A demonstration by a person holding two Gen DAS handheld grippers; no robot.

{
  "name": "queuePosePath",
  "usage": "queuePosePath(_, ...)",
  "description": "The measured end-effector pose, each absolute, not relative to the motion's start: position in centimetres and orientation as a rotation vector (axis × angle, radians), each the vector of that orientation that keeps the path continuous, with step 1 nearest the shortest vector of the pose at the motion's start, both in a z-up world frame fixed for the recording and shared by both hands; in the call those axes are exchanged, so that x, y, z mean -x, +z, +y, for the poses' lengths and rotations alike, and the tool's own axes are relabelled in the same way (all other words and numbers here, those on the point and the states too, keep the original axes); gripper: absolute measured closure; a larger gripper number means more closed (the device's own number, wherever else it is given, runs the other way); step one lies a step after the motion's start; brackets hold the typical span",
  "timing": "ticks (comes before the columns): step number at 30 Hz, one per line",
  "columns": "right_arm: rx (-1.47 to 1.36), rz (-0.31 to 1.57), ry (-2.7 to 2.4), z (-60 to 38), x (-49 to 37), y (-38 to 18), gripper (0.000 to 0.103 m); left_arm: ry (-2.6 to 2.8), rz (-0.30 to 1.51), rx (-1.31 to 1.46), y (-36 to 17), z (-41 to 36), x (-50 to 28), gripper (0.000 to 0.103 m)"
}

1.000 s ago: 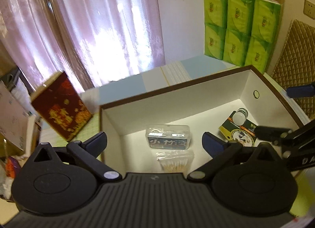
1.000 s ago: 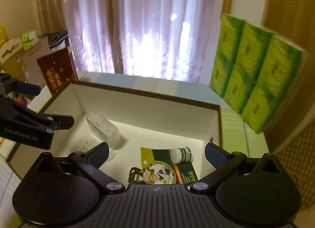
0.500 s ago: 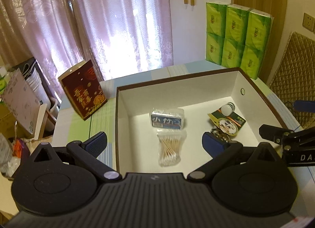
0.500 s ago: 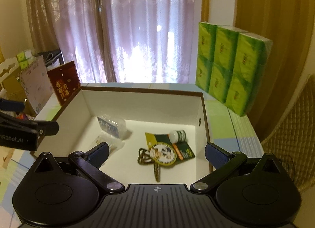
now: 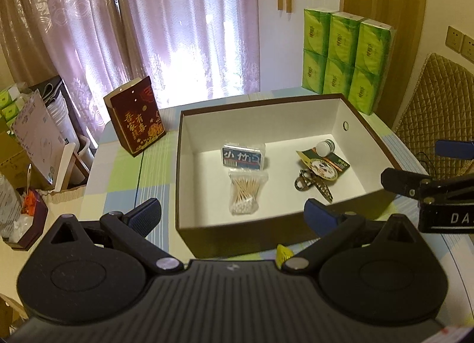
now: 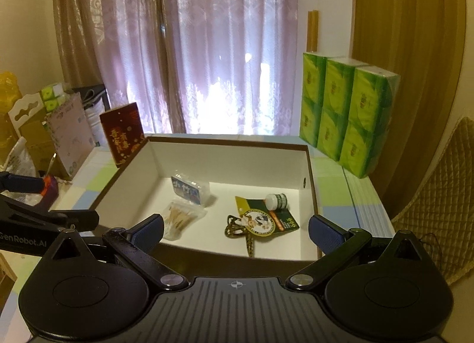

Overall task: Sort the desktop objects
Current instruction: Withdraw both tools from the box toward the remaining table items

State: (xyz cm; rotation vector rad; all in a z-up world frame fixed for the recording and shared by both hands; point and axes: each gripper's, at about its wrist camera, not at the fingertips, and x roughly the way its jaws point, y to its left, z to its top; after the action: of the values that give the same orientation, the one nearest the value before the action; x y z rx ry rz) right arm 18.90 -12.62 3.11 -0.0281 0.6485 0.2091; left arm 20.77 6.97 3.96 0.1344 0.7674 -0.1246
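Observation:
A brown box with a white inside sits on the checked tablecloth. In it lie a clear case with a blue label, a bag of cotton swabs, a small white-capped jar, a green card and a braided lanyard. My left gripper hovers open over the box's near wall, holding nothing. My right gripper is open and empty, back from the box's near wall.
A dark red gift box stands left of the box. Stacked green tissue packs stand at the back right. A quilted chair back is at the right. Cartons and clutter crowd the left edge.
Both grippers have pulled back and up from inside the box, so the whole box and its surroundings now show. The objects in the box have stayed put.

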Motion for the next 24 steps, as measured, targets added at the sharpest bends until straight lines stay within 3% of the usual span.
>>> queuePosePath(24,0.003,0.834,0.244,-15.6,-10.4,-2.4,0.002,-0.134,0.864,-0.123,0.1,10.3,-11.7,0.002)
